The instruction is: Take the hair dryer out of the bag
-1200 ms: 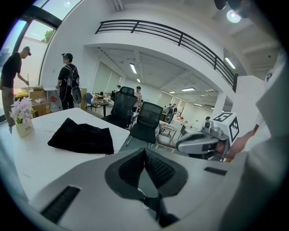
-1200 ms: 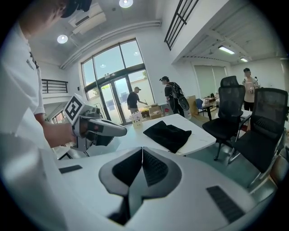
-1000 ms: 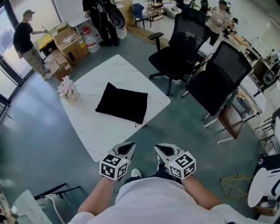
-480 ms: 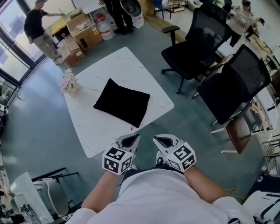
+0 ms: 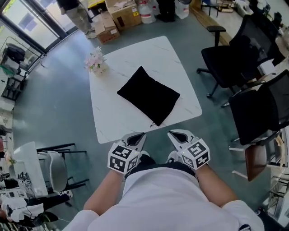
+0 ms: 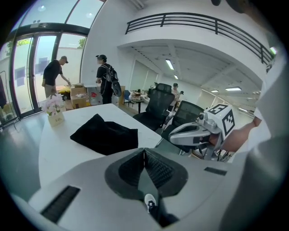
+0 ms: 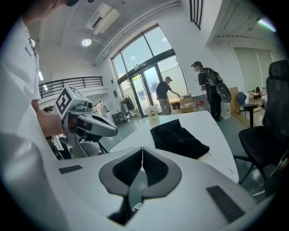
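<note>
Desk: Grippers first. How did they stand?

Photographer: The left gripper [image 5: 137,136] and the right gripper [image 5: 177,134] were held side by side, tips towards the white table [image 5: 113,122], just short of its near edge and close to the person's white shirt [image 5: 162,198]. Each pair of jaws was pressed together, ribbed pads meeting along one line, and nothing sat between them. Both gripper views showed that plainly.

Desk: And the bag?

Photographer: The black bag [image 5: 149,95] lay flat near the middle of the table, turned cornerwise to its edges. Neither gripper touched it; both were well apart from it. The hair dryer showed in no view, and whether it lay inside the bag could not be told.

Desk: What else was in frame?

Photographer: A small pot of pale pink flowers [image 5: 96,63] stood near the table's far left corner, apart from the bag. Black office chairs [image 5: 235,54] stood to the right of the table. Cardboard boxes [image 5: 118,11] sat on the floor [image 5: 58,90] beyond it, with a person [image 5: 74,6] beside them near the glass doors [image 5: 27,27]. A white chair [image 5: 56,169] stood on the grey-green floor at lower left.
</note>
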Demonstrator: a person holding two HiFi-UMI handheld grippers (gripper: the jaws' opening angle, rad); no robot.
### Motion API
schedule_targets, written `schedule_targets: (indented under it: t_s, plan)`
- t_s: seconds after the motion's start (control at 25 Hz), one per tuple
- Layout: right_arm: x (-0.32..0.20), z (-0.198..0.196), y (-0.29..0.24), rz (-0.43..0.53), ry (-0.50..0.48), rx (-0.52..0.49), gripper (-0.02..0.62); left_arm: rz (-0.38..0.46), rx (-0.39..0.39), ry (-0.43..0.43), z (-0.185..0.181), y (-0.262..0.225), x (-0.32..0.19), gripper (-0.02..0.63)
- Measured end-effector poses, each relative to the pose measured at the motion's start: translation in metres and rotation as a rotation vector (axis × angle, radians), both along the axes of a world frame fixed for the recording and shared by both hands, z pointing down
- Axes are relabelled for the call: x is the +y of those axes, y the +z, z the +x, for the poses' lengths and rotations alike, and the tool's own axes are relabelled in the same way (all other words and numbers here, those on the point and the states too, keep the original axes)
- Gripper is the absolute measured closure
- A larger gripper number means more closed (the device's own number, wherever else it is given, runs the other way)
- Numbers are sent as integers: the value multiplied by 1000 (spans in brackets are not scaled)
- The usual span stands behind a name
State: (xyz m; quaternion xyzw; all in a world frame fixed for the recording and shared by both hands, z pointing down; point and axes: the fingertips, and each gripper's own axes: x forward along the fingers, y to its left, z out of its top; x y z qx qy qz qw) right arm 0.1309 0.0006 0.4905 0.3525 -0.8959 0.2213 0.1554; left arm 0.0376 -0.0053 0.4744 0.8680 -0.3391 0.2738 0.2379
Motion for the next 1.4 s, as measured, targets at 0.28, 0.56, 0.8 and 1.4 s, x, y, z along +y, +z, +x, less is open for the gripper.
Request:
schedule_targets:
  t_s: [0.28, 0.56, 0.8, 1.4]
  plan:
    - [-45, -25, 13, -29, -22, 48, 580, 18, -11, -95, -58, -1, -57, 591]
    - [-92, -42, 25, -68, 83, 90, 580, 32, 7, -123, -115, 10, -144, 591]
    - [-131, -36, 26, -75, 198, 141, 580, -3, -17, -84, -149, 36, -195, 589]
    - [-186, -35, 27, -107, 82, 187, 580, -222, 57, -260, -178, 136, -277, 419]
